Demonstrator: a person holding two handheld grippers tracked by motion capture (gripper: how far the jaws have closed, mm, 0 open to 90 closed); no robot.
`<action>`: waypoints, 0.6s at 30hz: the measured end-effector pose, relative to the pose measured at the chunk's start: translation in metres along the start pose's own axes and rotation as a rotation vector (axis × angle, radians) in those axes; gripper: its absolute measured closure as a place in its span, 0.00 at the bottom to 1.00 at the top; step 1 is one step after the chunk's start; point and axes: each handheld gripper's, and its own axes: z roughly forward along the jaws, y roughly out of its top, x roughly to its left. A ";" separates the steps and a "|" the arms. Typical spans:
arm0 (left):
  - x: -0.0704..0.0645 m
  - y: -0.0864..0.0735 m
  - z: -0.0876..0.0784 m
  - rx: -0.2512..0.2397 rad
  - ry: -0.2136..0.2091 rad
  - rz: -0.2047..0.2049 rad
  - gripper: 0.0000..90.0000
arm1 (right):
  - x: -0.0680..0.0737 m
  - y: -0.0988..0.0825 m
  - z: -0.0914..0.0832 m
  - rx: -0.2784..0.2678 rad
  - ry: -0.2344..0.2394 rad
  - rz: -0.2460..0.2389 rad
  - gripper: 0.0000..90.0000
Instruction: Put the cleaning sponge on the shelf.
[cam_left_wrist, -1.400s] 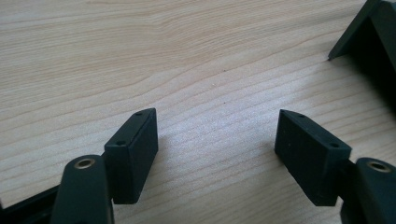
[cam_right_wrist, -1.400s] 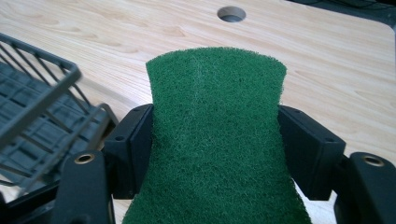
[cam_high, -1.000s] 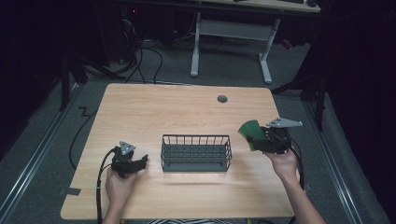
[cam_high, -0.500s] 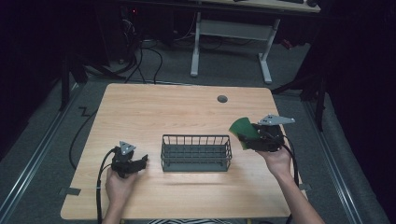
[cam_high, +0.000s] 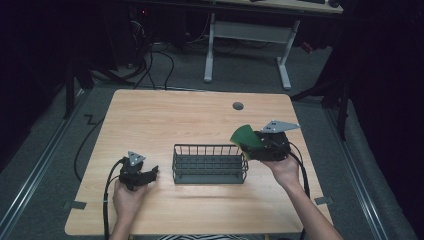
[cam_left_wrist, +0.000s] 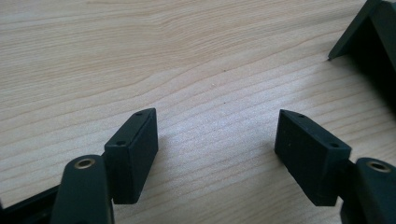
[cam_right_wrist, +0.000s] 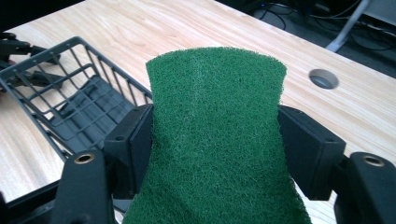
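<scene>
A green scouring pad (cam_right_wrist: 217, 135) is pinched between the jaws of my right gripper (cam_right_wrist: 215, 140), bowed upward by the squeeze. In the high view that gripper (cam_high: 250, 145) hangs with the green pad (cam_high: 243, 136) just above the right end of a dark wire basket (cam_high: 210, 164). The basket (cam_right_wrist: 65, 93) lies left of and below the pad in the right gripper view. My left gripper (cam_high: 149, 174) rests on the table left of the basket, its jaws open over bare wood (cam_left_wrist: 215, 140), with a corner of the basket (cam_left_wrist: 369, 32) at upper right.
The wooden table (cam_high: 165, 120) has a round cable hole (cam_high: 238, 106) at the back. Behind it stands a white desk frame (cam_high: 250, 35) among floor cables. Cables trail from both grippers over the near edge.
My right gripper has carried the green pad leftward and slightly up, from right of the basket to above its right end. The left gripper has stayed put.
</scene>
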 end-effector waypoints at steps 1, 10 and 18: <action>0.000 0.000 0.000 0.000 0.000 0.000 0.34 | 0.002 0.001 0.001 0.005 0.003 -0.003 0.35; 0.000 0.000 0.000 0.000 0.000 0.000 0.34 | 0.019 0.008 0.018 0.030 0.046 -0.033 0.35; 0.000 0.000 0.000 0.001 -0.001 0.000 0.34 | 0.033 0.012 0.035 0.054 0.056 -0.059 0.35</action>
